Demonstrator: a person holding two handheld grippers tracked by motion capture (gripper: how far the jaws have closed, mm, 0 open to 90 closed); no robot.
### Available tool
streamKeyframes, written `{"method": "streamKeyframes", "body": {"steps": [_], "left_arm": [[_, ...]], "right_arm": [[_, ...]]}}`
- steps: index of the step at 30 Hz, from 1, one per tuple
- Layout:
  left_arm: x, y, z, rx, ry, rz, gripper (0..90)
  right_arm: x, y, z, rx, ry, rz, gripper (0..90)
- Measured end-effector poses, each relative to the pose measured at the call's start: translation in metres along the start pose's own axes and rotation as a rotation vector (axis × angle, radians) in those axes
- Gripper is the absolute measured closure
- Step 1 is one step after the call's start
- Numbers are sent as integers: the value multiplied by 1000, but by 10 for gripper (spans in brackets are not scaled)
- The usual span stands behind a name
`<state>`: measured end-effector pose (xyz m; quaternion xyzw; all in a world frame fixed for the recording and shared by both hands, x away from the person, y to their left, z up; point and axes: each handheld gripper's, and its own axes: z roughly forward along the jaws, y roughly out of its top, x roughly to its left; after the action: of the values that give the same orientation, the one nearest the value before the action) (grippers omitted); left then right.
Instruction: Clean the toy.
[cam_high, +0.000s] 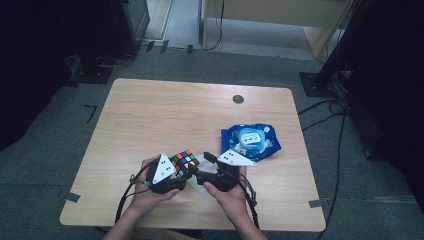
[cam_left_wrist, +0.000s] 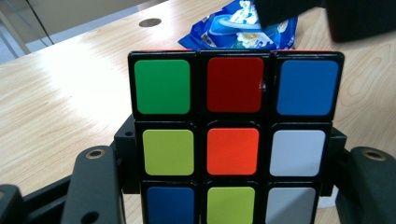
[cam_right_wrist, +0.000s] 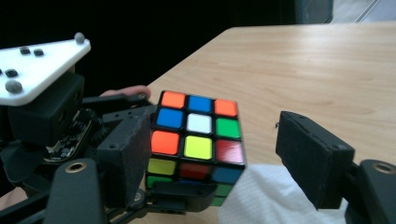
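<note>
My left gripper (cam_high: 176, 176) clamps the puzzle cube (cam_high: 184, 162) above the near table (cam_high: 150, 115) edge. My right gripper (cam_high: 200, 167) stands wide, its jaws either side of the cube without pressing, over a white tissue (cam_right_wrist: 261, 196). Farther right lies a blue wipes packet (cam_high: 251, 140), well apart.

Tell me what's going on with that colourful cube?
A person at the wooden table holds a gripper in each hand. The left gripper is shut on the puzzle cube, holding it up just above the table. The right gripper is open, with the cube between its fingers but with a gap on one side. A white tissue lies under it, and a blue wipes pack rests further back on the table.
</note>
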<state>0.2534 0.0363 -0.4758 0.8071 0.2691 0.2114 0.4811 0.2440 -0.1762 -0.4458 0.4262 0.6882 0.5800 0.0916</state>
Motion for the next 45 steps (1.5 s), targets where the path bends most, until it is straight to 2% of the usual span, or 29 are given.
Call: {"method": "streamKeyframes", "body": {"steps": [6,8,10,15,21,25,27,30,32,33,35,38,40,41,43,45], "left_arm": [[-3,1,1,-1,-5,4,339],[-3,1,0,0,-6,6,339],[-4,2,0,-4,-5,6,339],[-6,2,1,0,1,14,340],[-7,2,1,11,7,11,339],[-8,2,2,15,3,7,339],[-8,3,4,25,-9,-9,338],[-7,2,8,44,-20,-26,337],[-7,1,9,50,-12,-19,337],[-6,1,9,52,-12,-17,338],[-5,0,9,54,-8,-13,339],[0,1,7,43,-12,-50,340],[10,1,3,34,-7,-98,340],[16,0,1,23,-7,-135,340],[29,0,-6,0,-1,-201,340],[39,0,-11,-19,2,-250,340]], "right_arm": [[5,-3,5,30,41,2,278],[6,-4,6,32,27,-8,295],[5,-4,7,46,18,2,332],[2,-7,10,59,29,49,330],[2,-8,13,57,23,67,338],[4,-8,11,59,4,39,340],[6,-8,10,56,-9,18,341],[11,-8,10,58,-41,-49,348],[14,-9,11,64,-65,-110,348],[15,-10,12,66,-69,-123,348],[14,-9,13,75,-58,-116,345],[7,-7,12,59,-8,-82,323],[1,-3,6,13,28,-40,278],[-3,-1,2,-13,37,-15,281],[-11,1,-4,-51,34,16,295],[-17,-3,-3,-45,29,16,309]]}}
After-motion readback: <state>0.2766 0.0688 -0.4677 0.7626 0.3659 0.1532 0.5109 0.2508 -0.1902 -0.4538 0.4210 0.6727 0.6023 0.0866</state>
